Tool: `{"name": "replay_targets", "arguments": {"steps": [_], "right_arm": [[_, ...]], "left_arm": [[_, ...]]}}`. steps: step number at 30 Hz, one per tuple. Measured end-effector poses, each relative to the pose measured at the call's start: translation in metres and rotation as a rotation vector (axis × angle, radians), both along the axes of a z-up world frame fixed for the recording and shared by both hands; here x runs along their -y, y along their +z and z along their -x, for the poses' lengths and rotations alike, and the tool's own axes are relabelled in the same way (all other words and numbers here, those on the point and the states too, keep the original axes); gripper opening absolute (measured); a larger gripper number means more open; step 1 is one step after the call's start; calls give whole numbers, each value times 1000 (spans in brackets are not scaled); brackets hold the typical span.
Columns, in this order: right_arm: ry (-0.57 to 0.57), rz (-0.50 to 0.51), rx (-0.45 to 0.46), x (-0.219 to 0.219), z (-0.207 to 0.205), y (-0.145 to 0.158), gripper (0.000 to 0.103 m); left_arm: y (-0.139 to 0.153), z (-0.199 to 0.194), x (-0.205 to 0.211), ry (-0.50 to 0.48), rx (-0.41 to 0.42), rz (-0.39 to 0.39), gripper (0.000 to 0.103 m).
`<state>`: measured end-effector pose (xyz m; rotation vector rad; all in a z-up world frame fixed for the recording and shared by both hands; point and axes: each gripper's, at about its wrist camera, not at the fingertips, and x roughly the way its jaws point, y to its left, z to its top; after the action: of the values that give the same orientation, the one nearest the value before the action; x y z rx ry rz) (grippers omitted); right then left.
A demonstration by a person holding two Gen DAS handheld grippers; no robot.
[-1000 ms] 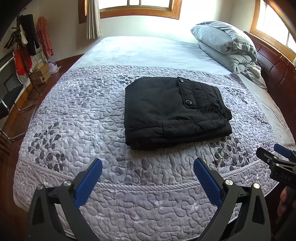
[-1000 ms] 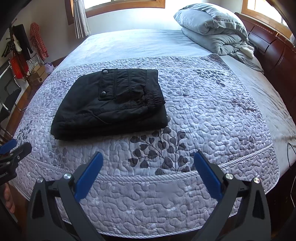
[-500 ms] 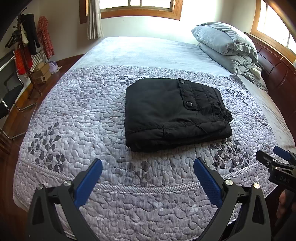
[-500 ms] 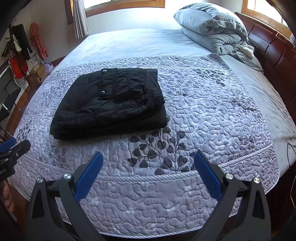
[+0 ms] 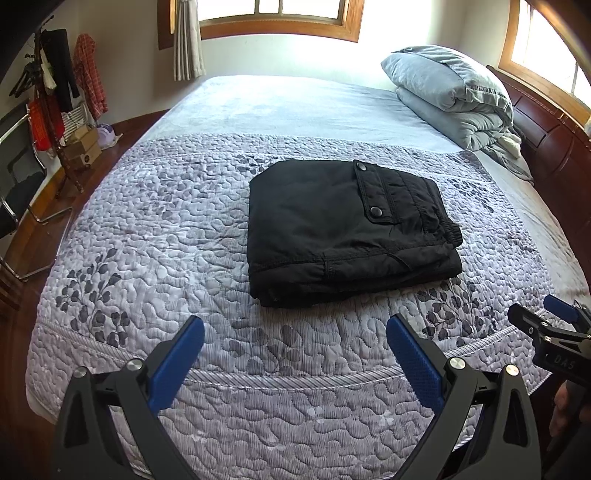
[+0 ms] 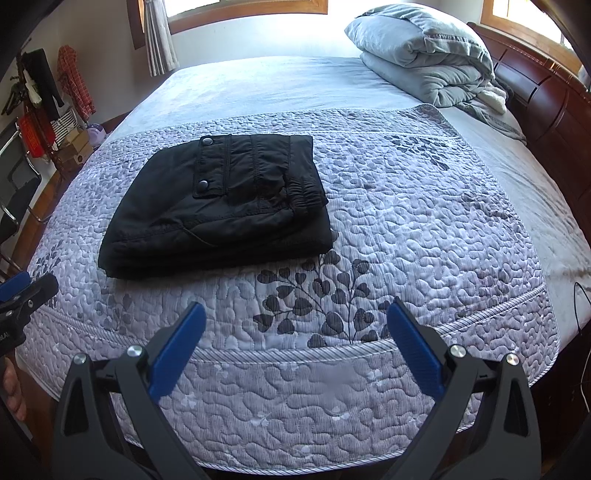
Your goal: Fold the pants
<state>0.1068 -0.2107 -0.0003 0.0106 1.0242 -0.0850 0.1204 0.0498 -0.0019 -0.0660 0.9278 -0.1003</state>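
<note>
Black pants (image 5: 351,232), folded into a compact rectangular stack, on the grey-violet quilted bedspread (image 5: 155,236) of a bed, toward its near edge. Snap-buttoned pocket flap (image 5: 373,195) on top, elastic waistband bunched at the stack's right side. Layered folded edges facing the cameras.

Left gripper (image 5: 295,345) held above the near edge of the bedspread, short of the pants, blue-padded fingers (image 5: 177,363) spread wide with nothing between them. Right gripper (image 6: 295,334) likewise wide apart and empty, level with the leaf print (image 6: 317,299) stitched into the quilt, to the right of the folded stack. Neither touching the fabric. Tip of the right gripper also visible at the right margin of the left wrist view; tip of the left gripper at the left margin of the right wrist view.

Beyond the quilt, a pale blue sheet (image 5: 295,107) across the far half of the bed. Folded grey-blue duvet (image 5: 450,96) stacked at the far right, against a dark wooden headboard (image 6: 546,103). Wood-framed windows (image 5: 280,18) bright with daylight, curtain (image 5: 188,40) at the left. Clothes rack (image 5: 51,85) with hanging garments and cardboard boxes (image 5: 79,147) on the wooden floor at far left, beside a metal-framed chair (image 5: 18,184).
</note>
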Motion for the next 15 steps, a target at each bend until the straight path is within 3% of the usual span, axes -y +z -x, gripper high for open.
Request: {"name": "replay_targets", "arguments": {"steps": [15], "right_arm": [[-1,4,-3,0,-2,-1,98]], "left_arm": [[3,-1,0,-8,15,11,99]]}}
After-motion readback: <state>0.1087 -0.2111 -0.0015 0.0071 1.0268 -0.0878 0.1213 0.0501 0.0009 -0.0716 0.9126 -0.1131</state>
